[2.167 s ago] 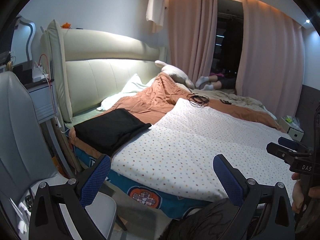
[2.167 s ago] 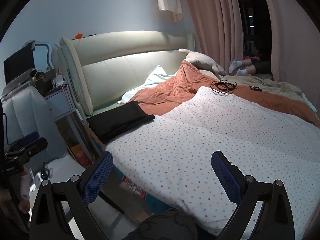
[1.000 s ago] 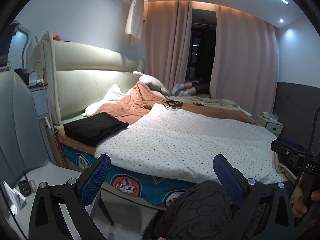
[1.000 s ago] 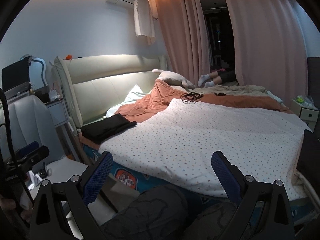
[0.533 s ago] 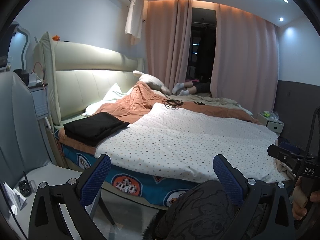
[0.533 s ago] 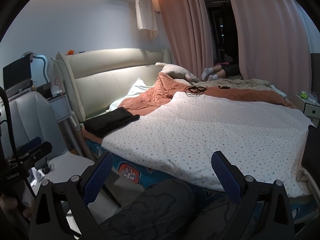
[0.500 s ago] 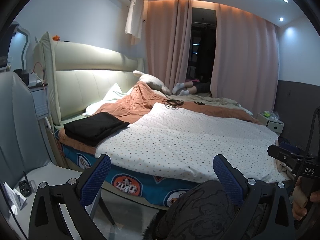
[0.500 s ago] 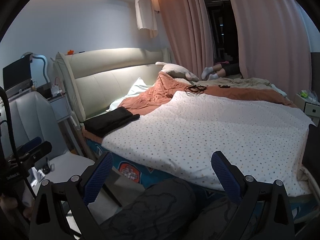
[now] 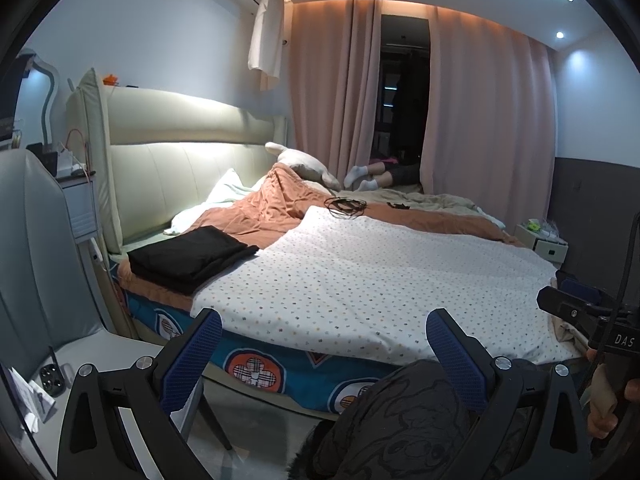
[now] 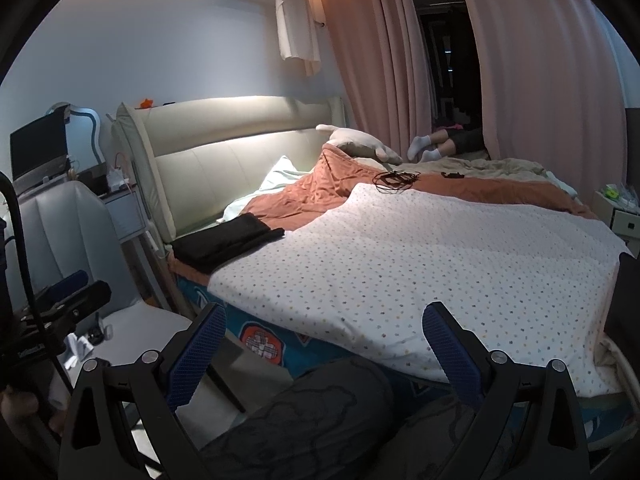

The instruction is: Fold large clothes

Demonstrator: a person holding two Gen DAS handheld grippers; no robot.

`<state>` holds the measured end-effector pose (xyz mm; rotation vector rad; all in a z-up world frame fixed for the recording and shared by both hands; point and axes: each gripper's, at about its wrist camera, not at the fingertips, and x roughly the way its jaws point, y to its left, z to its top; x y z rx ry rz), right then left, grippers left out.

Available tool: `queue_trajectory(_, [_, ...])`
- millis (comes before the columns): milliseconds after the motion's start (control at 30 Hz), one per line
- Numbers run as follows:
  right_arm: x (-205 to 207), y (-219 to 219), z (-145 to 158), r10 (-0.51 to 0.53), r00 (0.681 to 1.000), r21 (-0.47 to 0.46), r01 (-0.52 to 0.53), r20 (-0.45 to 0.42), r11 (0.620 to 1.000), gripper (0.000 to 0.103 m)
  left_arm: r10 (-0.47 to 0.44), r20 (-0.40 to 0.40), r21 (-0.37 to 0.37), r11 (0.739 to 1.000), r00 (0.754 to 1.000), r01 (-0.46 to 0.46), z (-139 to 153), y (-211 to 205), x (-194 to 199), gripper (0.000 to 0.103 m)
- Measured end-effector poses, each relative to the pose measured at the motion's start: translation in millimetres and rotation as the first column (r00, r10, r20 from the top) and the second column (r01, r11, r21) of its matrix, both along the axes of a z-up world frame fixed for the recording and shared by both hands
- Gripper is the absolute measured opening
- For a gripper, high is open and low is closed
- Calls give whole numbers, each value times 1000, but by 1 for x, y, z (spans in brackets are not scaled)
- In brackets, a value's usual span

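Both hand-held grippers are held apart from the bed, with nothing between their blue-padded fingers. The left hand-held gripper (image 9: 323, 344) is seen with its jaws spread wide, and the right hand-held gripper (image 10: 324, 340) is likewise spread wide and empty. A folded black garment (image 9: 190, 257) is laid on the near corner of the bed, on the rust-orange quilt (image 9: 276, 208), just beside the edge of the white dotted sheet (image 9: 372, 280) that is spread flat over most of the mattress. A coil of thin black cable (image 9: 345, 206) is rested at the far edge of that sheet. A cream padded headboard (image 9: 176, 160) is seen behind the garment. A dark patterned cloth (image 9: 400, 420) is bunched low in the left wrist view, below the fingers; whether it is a garment cannot be told. Pink curtains (image 9: 336, 96) are hung at the far wall.
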<state>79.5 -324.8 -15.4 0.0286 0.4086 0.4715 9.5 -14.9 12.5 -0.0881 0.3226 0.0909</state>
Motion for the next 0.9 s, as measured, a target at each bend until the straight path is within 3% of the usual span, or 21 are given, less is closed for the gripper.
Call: queue_trajectory(900, [-12, -5, 7, -6, 1000, 17, 6, 2, 1000, 99, 5, 12, 1, 1000, 1000, -5, 2, 2, -11, 102])
